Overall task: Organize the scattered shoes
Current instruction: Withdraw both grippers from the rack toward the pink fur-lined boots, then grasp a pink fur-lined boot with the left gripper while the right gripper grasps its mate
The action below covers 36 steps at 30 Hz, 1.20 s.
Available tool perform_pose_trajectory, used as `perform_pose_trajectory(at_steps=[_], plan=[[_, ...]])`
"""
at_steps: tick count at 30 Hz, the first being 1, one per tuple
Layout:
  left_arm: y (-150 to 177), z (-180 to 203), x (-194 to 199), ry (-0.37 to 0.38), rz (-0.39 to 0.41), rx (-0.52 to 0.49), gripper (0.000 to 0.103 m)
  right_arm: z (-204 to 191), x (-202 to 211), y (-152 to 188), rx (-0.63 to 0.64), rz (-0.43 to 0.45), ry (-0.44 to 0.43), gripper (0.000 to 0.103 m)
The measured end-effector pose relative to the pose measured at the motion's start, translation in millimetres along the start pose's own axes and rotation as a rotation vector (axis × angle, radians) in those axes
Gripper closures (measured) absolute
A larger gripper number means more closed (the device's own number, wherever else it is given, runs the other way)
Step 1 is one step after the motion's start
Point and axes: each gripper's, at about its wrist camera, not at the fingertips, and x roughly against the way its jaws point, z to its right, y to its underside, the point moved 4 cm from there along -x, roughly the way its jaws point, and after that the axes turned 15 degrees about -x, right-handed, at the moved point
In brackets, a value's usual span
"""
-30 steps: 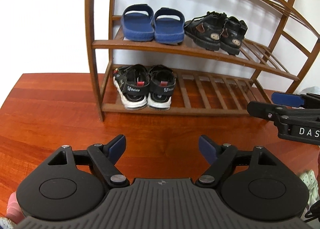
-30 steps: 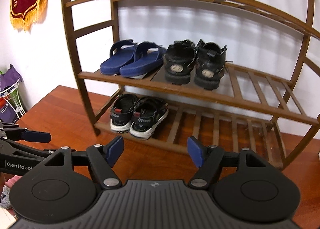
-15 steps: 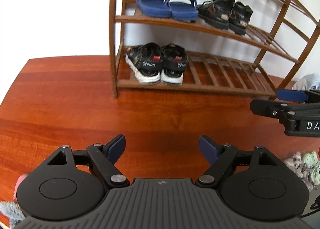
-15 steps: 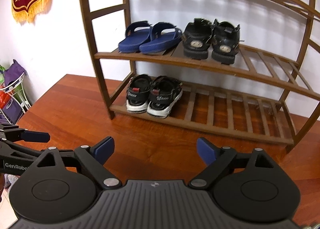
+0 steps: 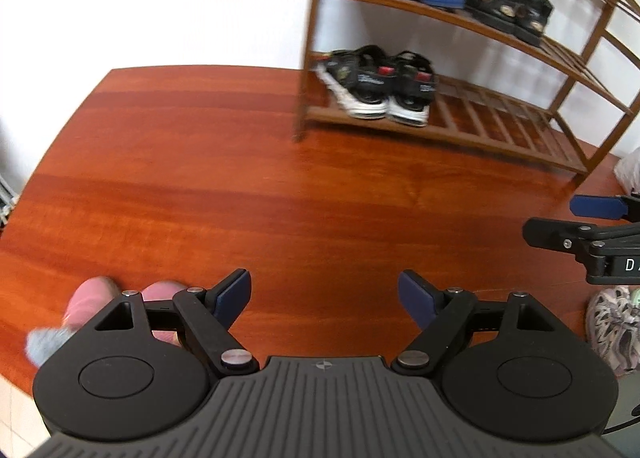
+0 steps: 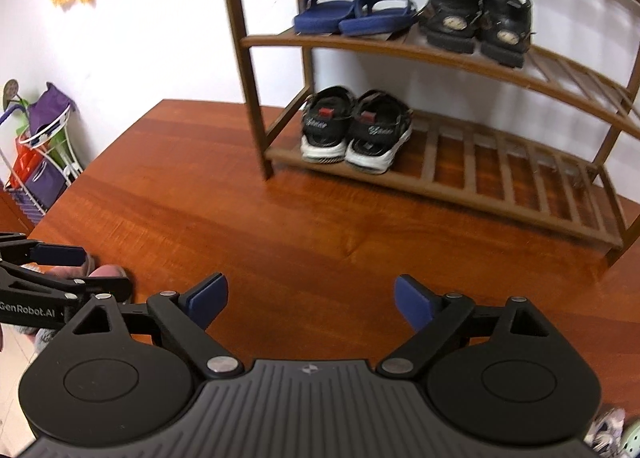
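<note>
1. Left gripper [image 5: 325,295] and right gripper [image 6: 310,300]: jaws spread wide, gripping nothing, above the wooden floor [image 5: 240,194].
2. A pale patterned sneaker [image 5: 612,328] lies on the floor at the left-wrist view's right edge.
3. Shoe rack [image 6: 500,178]: black sandals [image 6: 356,130] at the bottom shelf's left end; blue slippers [image 6: 352,10] and black shoes [image 6: 480,22] above.

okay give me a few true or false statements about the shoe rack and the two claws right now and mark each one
1. The blue slides sit on the rack's bottom shelf. False: they are on the shelf above, beside the black leather shoes.
2. The black sport sandals sit on the bottom shelf. True.
3. The left claw grips a sandal. False: it is open and empty.
4. The right claw is open. True.
5. A light patterned sneaker lies on the floor. True.
</note>
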Motion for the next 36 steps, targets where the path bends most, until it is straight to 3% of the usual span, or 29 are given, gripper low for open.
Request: perform_pose_trajectory(at_steps=[22, 36], plan=[[78, -122, 36, -0.204, -0.098, 0.131, 0.021, -83, -25, 39, 0.056, -0.075, -0.065, 0.009], [111, -174, -17, -0.156, -0.18, 0.155, 0.021, -103, -36, 52, 0.046, -0.084, -0.03, 0.009]])
